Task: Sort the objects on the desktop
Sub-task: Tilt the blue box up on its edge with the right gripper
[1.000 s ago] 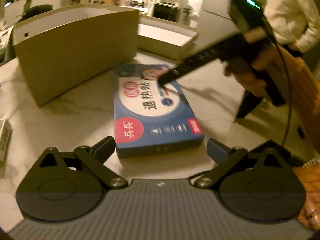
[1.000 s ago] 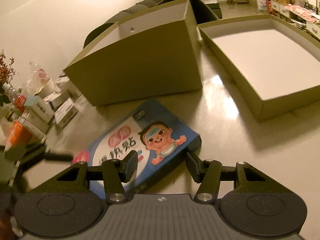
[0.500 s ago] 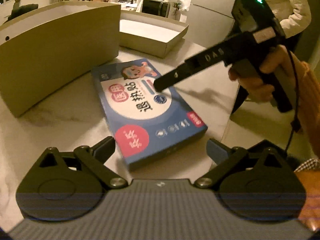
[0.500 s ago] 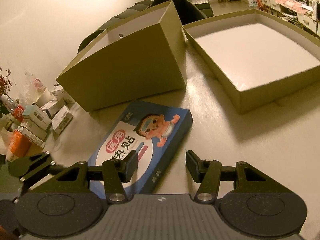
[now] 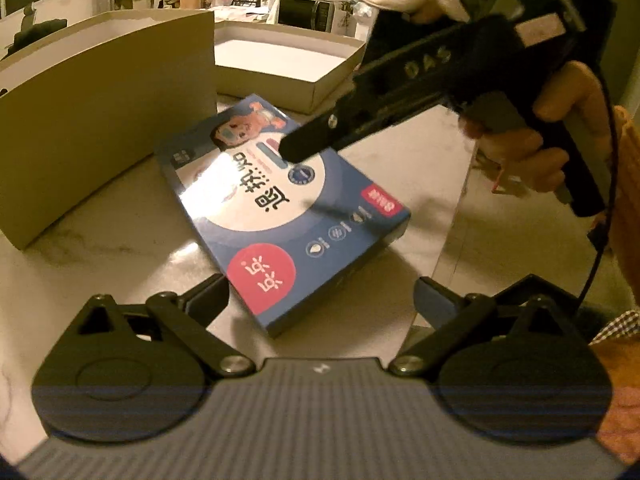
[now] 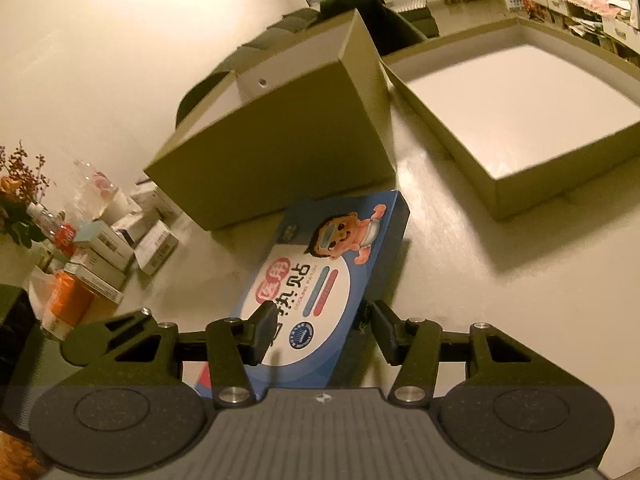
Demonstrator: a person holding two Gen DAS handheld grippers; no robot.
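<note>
A flat blue box of cooling patches (image 5: pixel 280 208) lies on the pale table, turned at an angle. My left gripper (image 5: pixel 320 300) is open wide, and the box's near corner reaches in between its fingers. My right gripper (image 5: pixel 296 148) comes in from the upper right over the box's printed face. In the right wrist view the box (image 6: pixel 320 280) runs between the jaws of the right gripper (image 6: pixel 324 332). These stand part open, the left finger over the top face and the right finger at the box's long edge. No squeeze shows.
A tall olive carton (image 5: pixel 100 100) (image 6: pixel 280 152) stands just behind the box. A shallow olive tray (image 5: pixel 320 88) (image 6: pixel 560 184) sits beside it. Small boxes and bottles (image 6: pixel 108 248) crowd the table's left. The table edge (image 5: pixel 452 216) runs close on the right.
The blue box has swung round on the table, its far end now nearer the tall carton. The right gripper has shifted along with it. My left gripper stayed put.
</note>
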